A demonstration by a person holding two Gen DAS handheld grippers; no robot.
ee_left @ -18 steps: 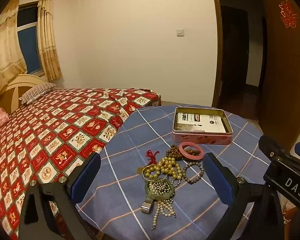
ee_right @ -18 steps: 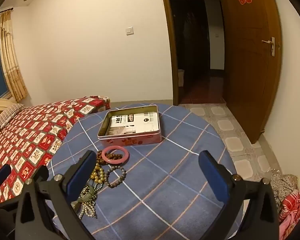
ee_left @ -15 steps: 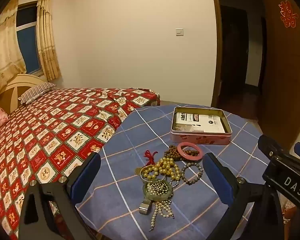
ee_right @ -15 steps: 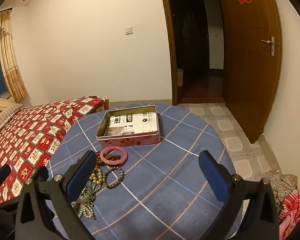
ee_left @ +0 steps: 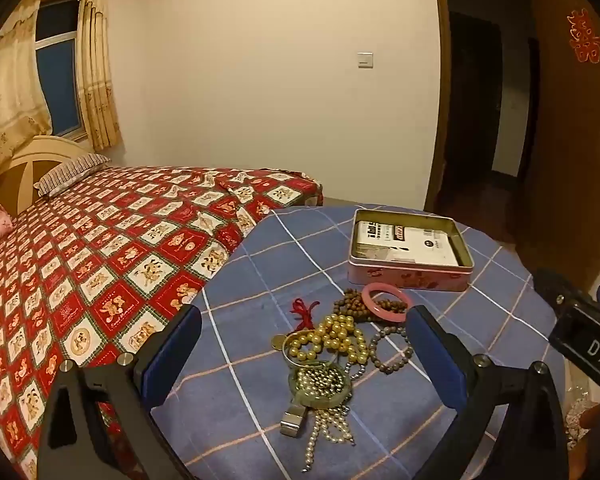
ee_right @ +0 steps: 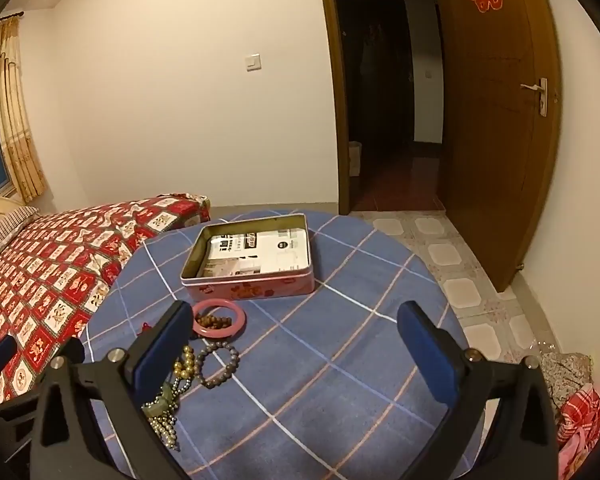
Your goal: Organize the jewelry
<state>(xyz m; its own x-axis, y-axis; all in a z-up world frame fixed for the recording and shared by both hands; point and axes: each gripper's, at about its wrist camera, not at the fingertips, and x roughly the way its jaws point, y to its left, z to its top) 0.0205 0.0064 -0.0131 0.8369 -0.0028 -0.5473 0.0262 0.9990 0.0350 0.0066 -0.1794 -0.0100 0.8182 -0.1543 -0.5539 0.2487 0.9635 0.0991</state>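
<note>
A heap of jewelry lies on the round table under a blue checked cloth (ee_left: 260,280): a pink bangle (ee_left: 386,295) on brown beads, gold beads (ee_left: 336,338), a grey bead bracelet (ee_left: 390,350), a green bangle (ee_left: 320,394) with small pearls, a red cord (ee_left: 304,310). An open pink tin (ee_left: 410,250) holding white paper stands behind it. My left gripper (ee_left: 306,354) is open, above and around the heap. My right gripper (ee_right: 296,354) is open over the cloth (ee_right: 340,360), right of the heap; the pink bangle (ee_right: 219,317) and the tin (ee_right: 252,258) show there.
A bed with a red patterned cover (ee_left: 100,260) adjoins the table's left side. A wooden door (ee_right: 496,120) stands open at the right beside a dark doorway. Tiled floor (ee_right: 452,256) and a pile of cloth (ee_right: 576,396) lie right of the table.
Both grippers have drawn back slightly and shifted; the jewelry and tin sit a little lower-left in the left view. Nothing was picked up; both jaws stay open.
</note>
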